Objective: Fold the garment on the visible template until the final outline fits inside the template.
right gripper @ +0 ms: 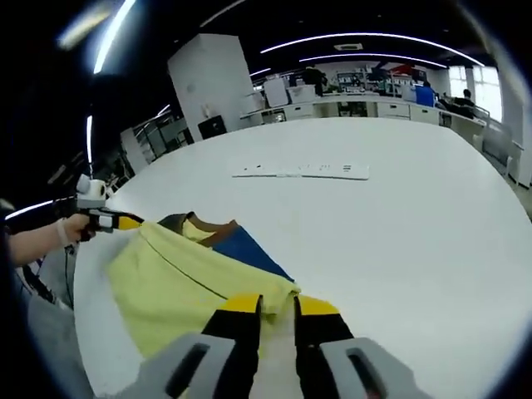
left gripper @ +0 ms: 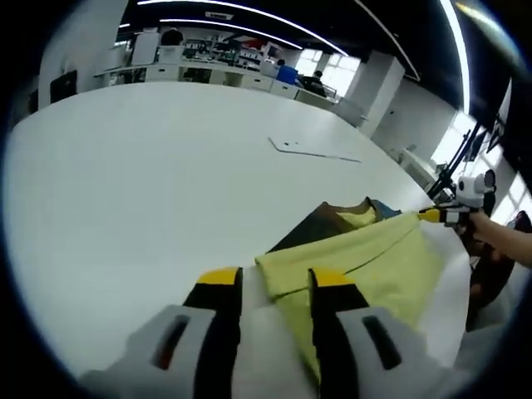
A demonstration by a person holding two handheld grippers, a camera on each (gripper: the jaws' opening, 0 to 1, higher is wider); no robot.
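A yellow-green garment (left gripper: 374, 258) with a brown and blue part (left gripper: 312, 229) is stretched between the two grippers over the white table (left gripper: 166, 183). My left gripper (left gripper: 274, 278) is shut on one corner of its near edge. My right gripper (left gripper: 428, 214) pinches the opposite corner at the right. In the right gripper view the garment (right gripper: 166, 283) spreads leftward from my right gripper (right gripper: 278, 305), which is shut on its corner, and my left gripper (right gripper: 133, 221) holds the far corner. Its blue panel (right gripper: 245, 249) lies on the table. A flat white outline sheet (right gripper: 299, 170) lies farther back.
The flat white sheet (left gripper: 316, 151) lies on the table well beyond the garment. A person's hand (right gripper: 37, 241) holds the left gripper, and an arm (left gripper: 503, 237) holds the right one. The table edge runs just behind the garment, with desks and shelves (left gripper: 224, 71) far back.
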